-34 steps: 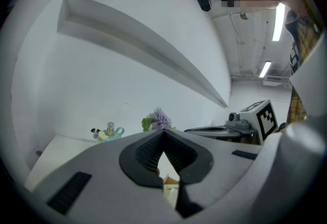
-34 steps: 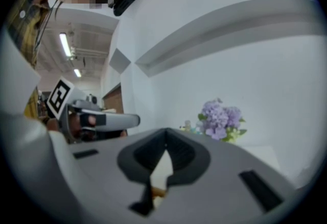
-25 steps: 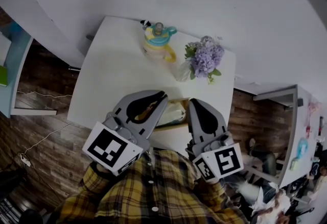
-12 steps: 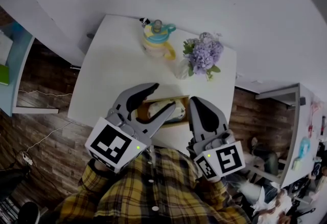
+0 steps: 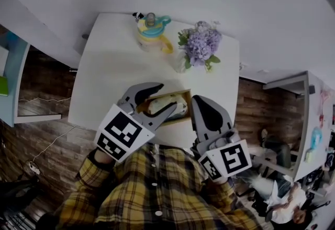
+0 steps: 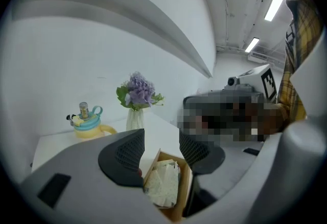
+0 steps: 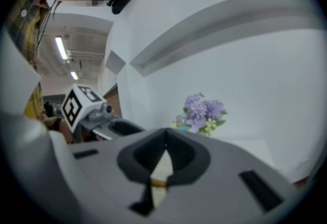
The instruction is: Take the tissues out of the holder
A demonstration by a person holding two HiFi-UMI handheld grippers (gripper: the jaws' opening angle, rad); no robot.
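A wooden tissue holder [image 5: 179, 119] lies near the front edge of the white table [image 5: 107, 72], with pale folded tissues [image 5: 170, 104] inside. My left gripper [image 5: 167, 97] is above the holder's left end. It is open, its jaws have just been opening, and nothing is gripped. In the left gripper view the holder [image 6: 185, 193] and tissues [image 6: 163, 183] show below and between the spread jaws of the left gripper [image 6: 160, 142]. My right gripper [image 5: 198, 100] is shut and empty just right of the holder. Between its jaws, the right gripper [image 7: 164, 135] view shows only a sliver of wood.
A yellow and teal jug [image 5: 151, 31] and a vase of purple flowers [image 5: 199, 45] stand at the back of the table. Both also show ahead in the left gripper view, jug [image 6: 87, 123] and flowers [image 6: 137, 90]. A wall rises behind the table; brown floor surrounds it.
The left gripper's jaws went from shut to wide open, and it sank and tilted down toward the holder. The right gripper stayed where it was.
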